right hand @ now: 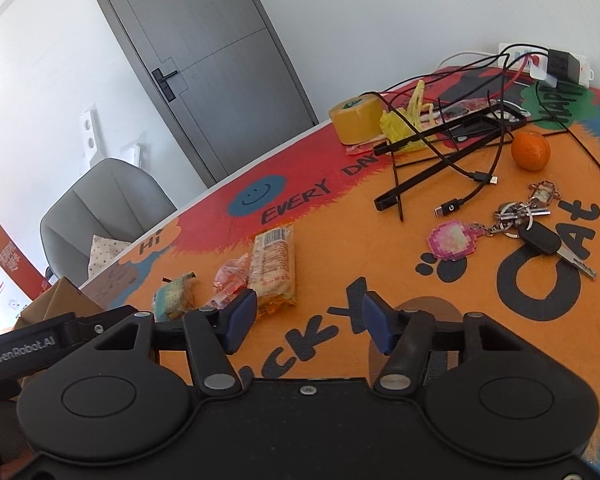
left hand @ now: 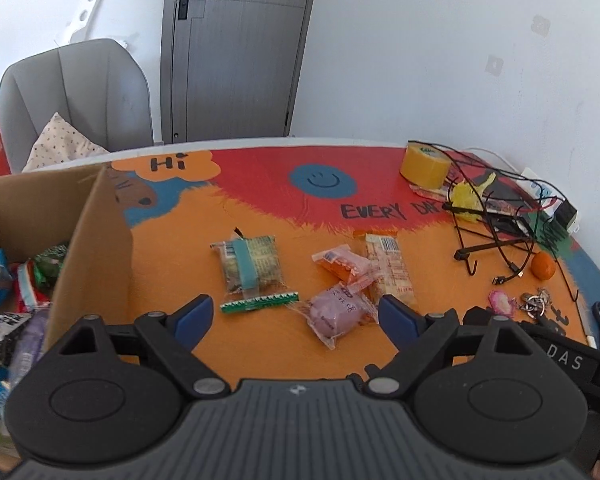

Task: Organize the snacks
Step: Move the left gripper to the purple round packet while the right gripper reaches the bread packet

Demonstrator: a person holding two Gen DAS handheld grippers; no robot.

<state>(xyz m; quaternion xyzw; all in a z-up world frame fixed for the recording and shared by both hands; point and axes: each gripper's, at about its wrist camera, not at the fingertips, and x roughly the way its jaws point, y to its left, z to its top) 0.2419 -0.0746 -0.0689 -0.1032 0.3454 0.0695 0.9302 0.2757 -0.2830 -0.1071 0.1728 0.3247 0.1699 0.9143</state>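
Note:
Several wrapped snacks lie on the orange tablecloth: a green-banded packet (left hand: 251,264), a thin green stick pack (left hand: 260,301), a purple pastry (left hand: 334,312), a pink packet (left hand: 346,266) and a long beige cracker pack (left hand: 390,268). A cardboard box (left hand: 96,240) at the left holds several snacks. My left gripper (left hand: 296,318) is open and empty, hovering just in front of the purple pastry. My right gripper (right hand: 309,322) is open and empty over the cloth, right of the cracker pack (right hand: 273,268), the pink packet (right hand: 230,276) and the green packet (right hand: 172,294).
A yellow tape roll (left hand: 424,166), black wire stand with cables (left hand: 496,220), an orange (right hand: 531,151), keys with a pink charm (right hand: 512,224) and a power strip (right hand: 548,62) crowd the right side. A grey chair (left hand: 76,96) stands behind the table.

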